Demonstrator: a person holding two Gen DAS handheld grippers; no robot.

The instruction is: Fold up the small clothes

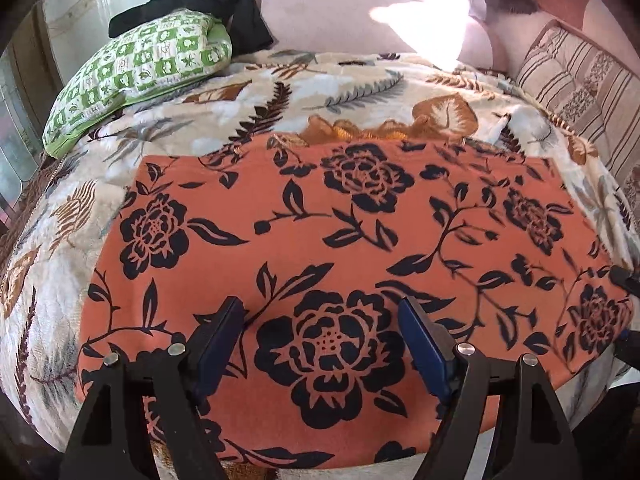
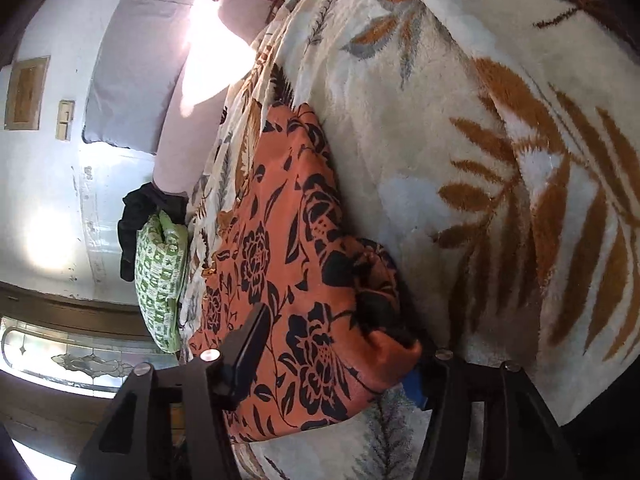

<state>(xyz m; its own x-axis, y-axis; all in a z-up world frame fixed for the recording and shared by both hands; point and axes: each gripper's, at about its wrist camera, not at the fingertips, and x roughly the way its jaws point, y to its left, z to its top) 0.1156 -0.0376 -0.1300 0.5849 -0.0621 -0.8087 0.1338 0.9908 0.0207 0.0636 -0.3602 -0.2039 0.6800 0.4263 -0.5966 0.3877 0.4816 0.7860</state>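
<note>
An orange garment with black flowers (image 1: pixel 352 240) lies flat on the leaf-patterned blanket (image 1: pixel 168 128). My left gripper (image 1: pixel 322 316) is open, its blue pads hovering over the garment's near middle, holding nothing. In the right wrist view, rolled sideways, my right gripper (image 2: pixel 324 300) stands open astride the garment's (image 2: pixel 280 264) right edge. One finger (image 2: pixel 250 344) is over the cloth, and the other is under a bunched fold (image 2: pixel 376 280), mostly hidden. Its tip shows at the left wrist view's right edge (image 1: pixel 626 278).
A green checked pillow (image 1: pixel 140 76) with a black cloth (image 1: pixel 216 4) on it lies at the bed's far left. A pink headboard cushion (image 1: pixel 360 24) runs along the back. A striped pillow (image 1: pixel 576 80) sits far right.
</note>
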